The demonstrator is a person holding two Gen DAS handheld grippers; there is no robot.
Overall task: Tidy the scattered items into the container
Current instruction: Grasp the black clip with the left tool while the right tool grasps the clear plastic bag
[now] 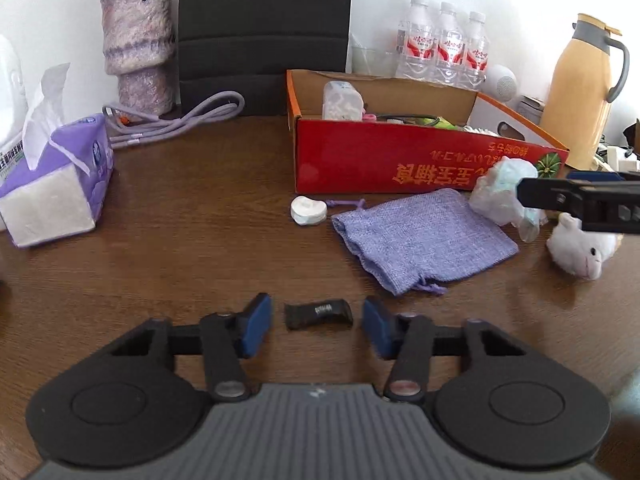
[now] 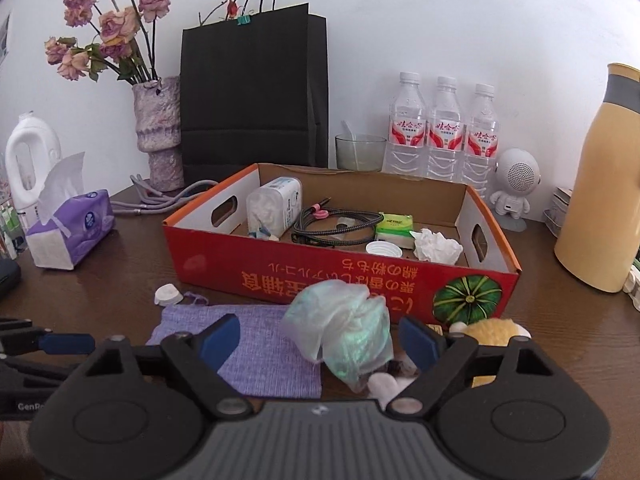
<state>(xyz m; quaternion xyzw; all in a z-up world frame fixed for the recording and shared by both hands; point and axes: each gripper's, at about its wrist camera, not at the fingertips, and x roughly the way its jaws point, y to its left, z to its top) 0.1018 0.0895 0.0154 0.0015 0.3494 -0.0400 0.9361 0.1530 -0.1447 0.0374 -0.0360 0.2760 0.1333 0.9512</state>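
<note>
A small black packet (image 1: 318,314) lies on the brown table between the blue pads of my left gripper (image 1: 318,326), with a gap on each side; the jaws are open. A crumpled pale-green plastic bag (image 2: 340,332) sits between the pads of my open right gripper (image 2: 320,344), just in front of the red cardboard box (image 2: 280,276). The right pad is close to the bag and the left pad stands clear of it. A purple cloth pouch (image 1: 420,236), a small white case (image 1: 308,210) and a white plush toy (image 1: 580,248) lie before the box (image 1: 400,160).
The box holds a cable, a white container, a tissue pack and crumpled paper. A tissue pack (image 1: 56,188), vase (image 1: 138,48) and purple cord (image 1: 176,120) are to the left. Black bag (image 2: 252,92), water bottles (image 2: 444,132), speaker (image 2: 516,188) and yellow thermos (image 2: 600,184) stand behind and to the right.
</note>
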